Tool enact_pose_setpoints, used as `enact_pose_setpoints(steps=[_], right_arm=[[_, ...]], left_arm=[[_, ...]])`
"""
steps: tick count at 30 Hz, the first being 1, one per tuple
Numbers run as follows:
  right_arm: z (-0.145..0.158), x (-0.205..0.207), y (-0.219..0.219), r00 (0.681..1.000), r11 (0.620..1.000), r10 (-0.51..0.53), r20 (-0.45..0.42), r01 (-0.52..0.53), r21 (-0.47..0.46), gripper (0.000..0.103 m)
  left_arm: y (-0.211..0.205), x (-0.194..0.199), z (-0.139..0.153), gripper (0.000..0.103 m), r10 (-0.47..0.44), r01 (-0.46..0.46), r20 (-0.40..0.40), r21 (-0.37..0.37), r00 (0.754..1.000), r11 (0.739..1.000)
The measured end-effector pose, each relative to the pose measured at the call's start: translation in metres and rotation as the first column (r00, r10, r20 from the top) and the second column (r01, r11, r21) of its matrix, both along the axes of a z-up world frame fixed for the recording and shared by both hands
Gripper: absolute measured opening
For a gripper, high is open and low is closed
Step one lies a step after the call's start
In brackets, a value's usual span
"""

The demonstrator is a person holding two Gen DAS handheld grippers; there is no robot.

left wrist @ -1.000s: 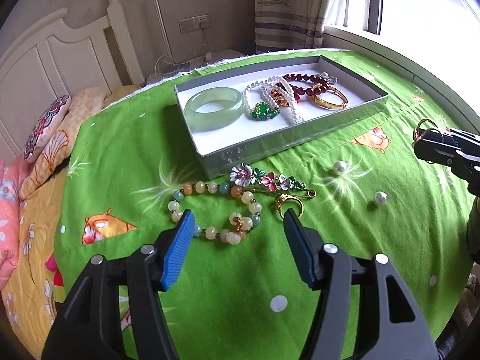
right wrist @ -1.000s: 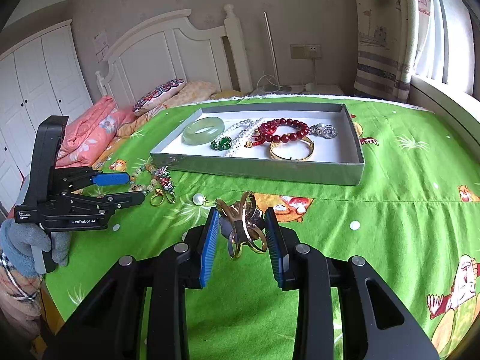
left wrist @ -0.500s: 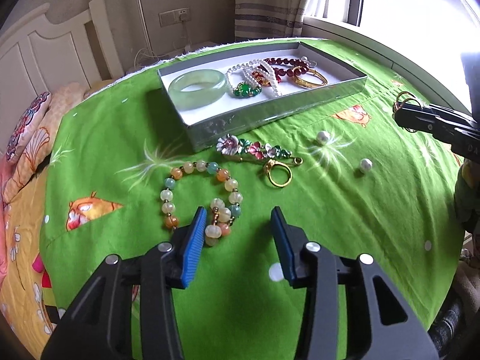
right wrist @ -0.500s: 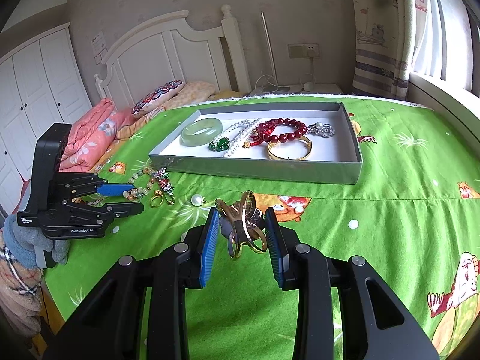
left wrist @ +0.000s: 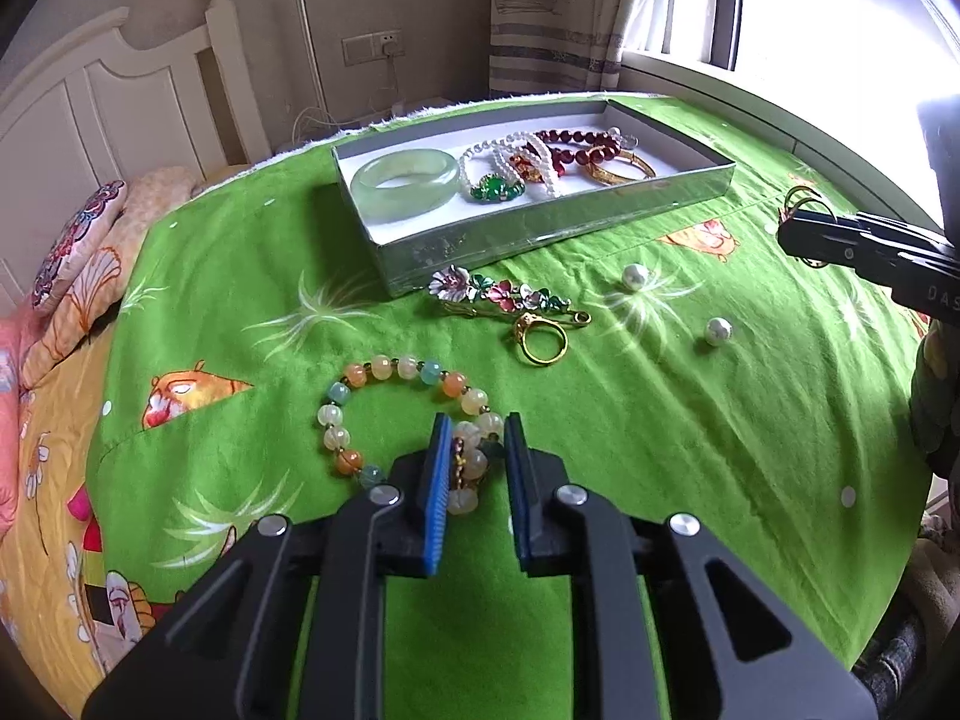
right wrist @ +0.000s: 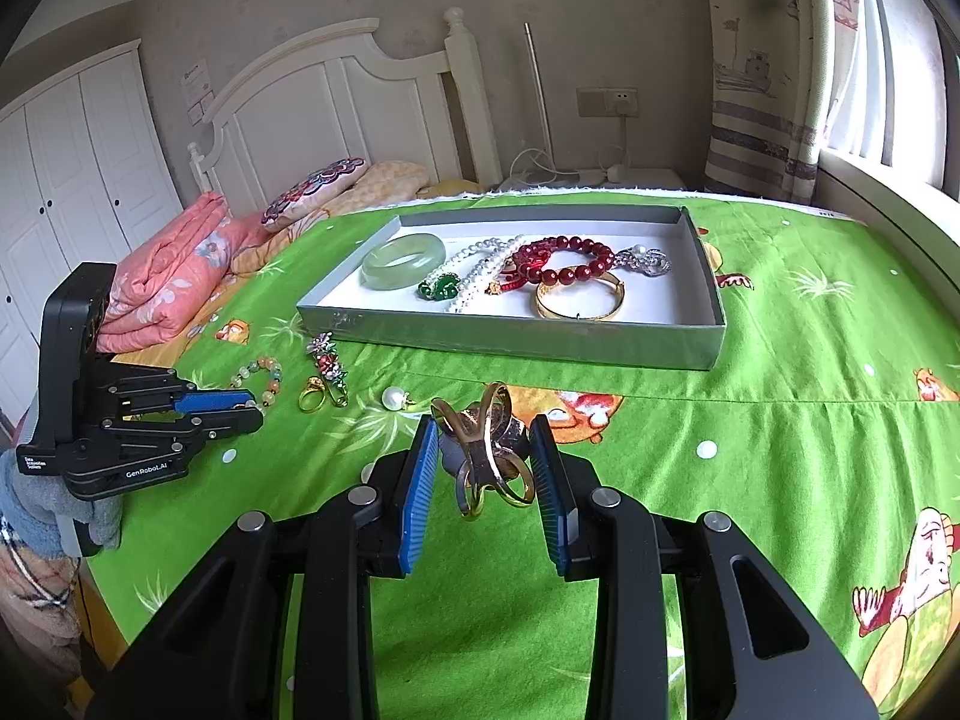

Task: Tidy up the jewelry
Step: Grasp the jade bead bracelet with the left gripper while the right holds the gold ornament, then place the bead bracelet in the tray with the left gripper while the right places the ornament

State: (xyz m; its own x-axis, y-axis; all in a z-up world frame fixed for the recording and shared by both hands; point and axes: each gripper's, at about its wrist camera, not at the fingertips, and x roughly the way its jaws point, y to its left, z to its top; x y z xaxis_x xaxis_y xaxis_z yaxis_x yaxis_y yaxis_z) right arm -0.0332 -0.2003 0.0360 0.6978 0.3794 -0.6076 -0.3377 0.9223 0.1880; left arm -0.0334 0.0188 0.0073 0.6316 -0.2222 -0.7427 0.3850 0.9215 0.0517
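My left gripper (left wrist: 474, 438) is shut on the near side of a pastel bead bracelet (left wrist: 384, 367) that lies on the green bedspread. My right gripper (right wrist: 483, 450) is shut on a gold crossed-band ring (right wrist: 489, 456) and holds it above the bedspread; it also shows at the right of the left wrist view (left wrist: 804, 228). A grey jewelry box (right wrist: 510, 339) beyond holds a jade bangle (right wrist: 403, 261), a pearl necklace with a green pendant (right wrist: 444, 287), a red bead bracelet (right wrist: 564, 255), a gold bangle (right wrist: 579, 299) and a silver brooch (right wrist: 645, 261).
A flower brooch (left wrist: 498, 294), a gold ring (left wrist: 540, 339) and two loose pearls (left wrist: 635, 276) (left wrist: 717, 330) lie on the bedspread before the box. Pillows and a pink quilt (right wrist: 174, 276) lie left. A headboard, wall and window sill bound the bed.
My left gripper has moved forward onto the bead bracelet and its jaws have closed on the beads. My right gripper has stayed nearly still with the ring.
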Motion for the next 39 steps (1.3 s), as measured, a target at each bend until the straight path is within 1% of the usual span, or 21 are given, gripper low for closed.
enact_pose_setpoints(steps=[3,7,11,14,18,23,26,34,39], right_arm=[[0.001,-0.002,-0.001,1.0,1.0,-0.001,0.011,0.001,0.006,0.032],[0.003,-0.005,-0.001,1.0,1.0,0.002,0.028,-0.002,0.004,0.032],[0.006,-0.009,0.0,0.999,1.0,0.011,0.052,-0.011,0.0,0.031],[0.007,-0.01,0.001,0.998,1.0,0.013,0.06,-0.013,-0.002,0.032],[0.01,-0.012,0.0,0.997,0.999,0.019,0.069,-0.021,0.026,0.031],[0.029,-0.024,0.002,0.991,0.998,0.037,0.127,-0.042,0.04,0.031],[0.036,-0.027,0.002,0.988,0.998,0.039,0.148,-0.045,0.039,0.031],[0.029,-0.019,-0.001,0.993,0.998,0.029,0.117,-0.035,0.049,0.031],[0.03,-0.007,0.001,0.993,0.999,0.03,0.117,-0.033,0.03,0.031]], left_arm=[[0.009,-0.012,0.014,0.017,0.033,-0.03,0.043,-0.076,0.999,0.997],[0.015,-0.026,0.038,0.017,0.066,-0.052,0.118,-0.121,0.991,0.991],[0.011,-0.038,0.06,0.017,0.069,-0.05,0.183,-0.107,0.981,0.993],[0.007,-0.044,0.072,0.017,0.057,-0.035,0.209,-0.105,0.976,0.994],[0.004,-0.052,0.085,0.017,0.046,-0.02,0.238,-0.108,0.97,0.994],[0.0,-0.058,0.098,0.017,0.036,-0.009,0.269,-0.099,0.963,0.995],[-0.002,-0.058,0.102,0.017,0.03,-0.005,0.276,-0.093,0.961,0.996],[-0.017,-0.04,0.1,0.017,0.006,0.01,0.262,-0.061,0.965,0.998],[-0.031,-0.022,0.106,0.017,-0.009,0.022,0.267,-0.043,0.964,0.999]])
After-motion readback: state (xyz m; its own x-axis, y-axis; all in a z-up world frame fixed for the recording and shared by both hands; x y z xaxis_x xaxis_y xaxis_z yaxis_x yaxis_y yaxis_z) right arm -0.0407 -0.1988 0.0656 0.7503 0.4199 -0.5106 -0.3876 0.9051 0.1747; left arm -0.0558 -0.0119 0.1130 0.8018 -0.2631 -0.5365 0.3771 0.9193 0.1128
